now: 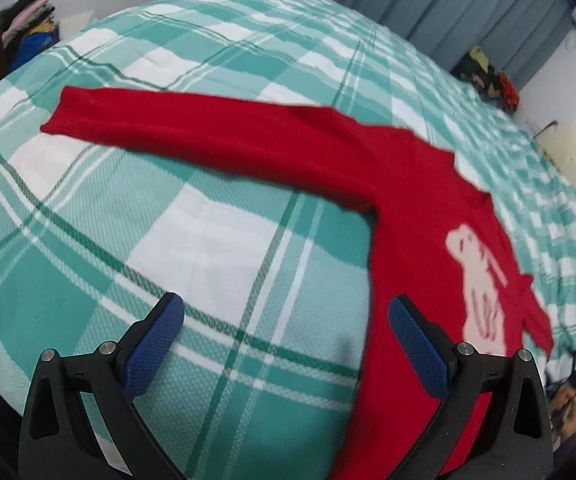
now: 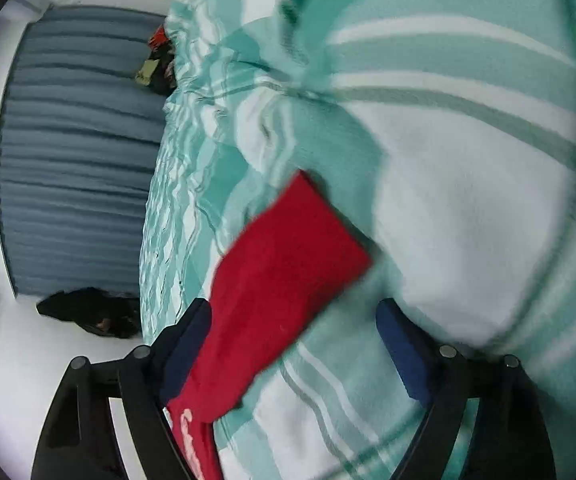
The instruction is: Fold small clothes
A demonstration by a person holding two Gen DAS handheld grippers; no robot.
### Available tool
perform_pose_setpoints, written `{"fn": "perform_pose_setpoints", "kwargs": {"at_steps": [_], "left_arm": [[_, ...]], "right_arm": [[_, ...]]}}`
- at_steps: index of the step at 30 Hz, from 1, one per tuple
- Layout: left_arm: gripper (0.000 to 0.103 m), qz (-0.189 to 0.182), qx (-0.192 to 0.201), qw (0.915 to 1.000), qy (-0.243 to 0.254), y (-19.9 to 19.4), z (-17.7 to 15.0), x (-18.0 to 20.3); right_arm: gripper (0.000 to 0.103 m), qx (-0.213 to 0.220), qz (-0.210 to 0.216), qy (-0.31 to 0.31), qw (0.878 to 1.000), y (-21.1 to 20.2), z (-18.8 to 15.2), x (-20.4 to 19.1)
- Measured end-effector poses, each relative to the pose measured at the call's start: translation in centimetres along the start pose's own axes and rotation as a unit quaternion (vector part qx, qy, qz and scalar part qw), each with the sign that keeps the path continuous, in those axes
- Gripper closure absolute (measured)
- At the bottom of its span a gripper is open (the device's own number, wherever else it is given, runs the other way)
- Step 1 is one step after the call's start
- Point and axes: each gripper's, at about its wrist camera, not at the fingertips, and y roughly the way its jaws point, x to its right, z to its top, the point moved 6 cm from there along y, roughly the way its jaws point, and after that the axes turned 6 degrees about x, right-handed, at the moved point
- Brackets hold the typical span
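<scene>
Where a green and white checked bedspread [image 1: 215,240] covers a bed, a small red sweater [image 1: 408,184] lies spread flat across it, one sleeve [image 1: 191,128] stretched straight out to the side, a pale animal picture [image 1: 480,280] on its chest. The left gripper [image 1: 285,344] hovers above the cloth with its blue-padded fingers [image 1: 151,352] wide apart, holding nothing; one finger sits over the sweater's lower edge. In the blurred right wrist view, the right gripper [image 2: 294,344] is also spread wide, with the other red sleeve [image 2: 283,248] lying between its fingers, ungripped. Blue curtains [image 1: 448,4] hang behind the bed, and piles of clothes [image 1: 27,28] sit at its far corners
</scene>
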Motion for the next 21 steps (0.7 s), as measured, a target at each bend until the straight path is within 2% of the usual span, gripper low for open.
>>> {"fn": "perform_pose_setpoints", "kwargs": {"at_steps": [2, 3, 5, 6, 7, 8, 9, 12, 15, 18, 20, 21], "left_arm": [[0.001, 0.013, -0.014, 0.9998, 0.007, 0.7, -0.6, 0.0], [0.001, 0.015, -0.019, 0.9997, 0.006, 0.9, -0.7, 0.0], [0.001, 0.015, -0.018, 0.9997, 0.004, 0.8, -0.8, 0.1], [0.001, 0.013, -0.015, 0.9998, 0.003, 0.6, -0.8, 0.2], [0.001, 0.012, -0.011, 0.9999, 0.004, 0.5, -0.6, 0.4], [0.001, 0.010, -0.006, 0.9999, 0.006, 0.3, -0.5, 0.6], [0.001, 0.009, -0.002, 0.9999, 0.010, 0.1, -0.3, 0.8], [0.001, 0.010, 0.010, 0.9996, 0.027, -0.6, 0.1, 1.2], [0.001, 0.006, 0.023, 0.9991, 0.036, -1.2, 0.3, 1.5], [0.001, -0.004, 0.035, 0.9988, 0.034, -1.5, 0.3, 1.5], [0.001, -0.010, 0.042, 0.9986, 0.031, -1.6, 0.1, 1.3], [0.001, -0.011, 0.043, 0.9986, 0.028, -1.6, -0.1, 1.1]], "right_arm": [[0.025, 0.008, 0.006, -0.019, 1.000, 0.8, 0.7, -0.8], [0.034, 0.011, -0.002, -0.029, 1.000, 1.4, 1.0, -0.7], [0.052, 0.016, -0.023, -0.028, 0.999, 2.4, 1.2, -0.1], [0.066, 0.025, -0.025, -0.027, 0.999, 2.6, 1.4, 0.2], [0.085, 0.028, -0.025, -0.025, 0.999, 2.5, 1.7, 0.6], [0.094, 0.030, -0.025, -0.019, 0.999, 2.4, 1.9, 1.1], [0.098, 0.035, -0.028, -0.012, 0.999, 2.2, 2.1, 1.6], [0.098, 0.055, -0.008, -0.030, 0.998, 0.8, 2.1, 0.2], [0.098, 0.055, 0.032, -0.089, 0.994, -1.0, 1.3, -5.1], [0.098, 0.032, 0.087, -0.157, 0.983, -2.5, -1.3, -13.6], [0.098, 0.005, 0.129, -0.203, 0.971, -2.5, -4.3, -20.2], [0.098, -0.017, 0.157, -0.233, 0.960, -2.2, -6.8, -24.5]]}}
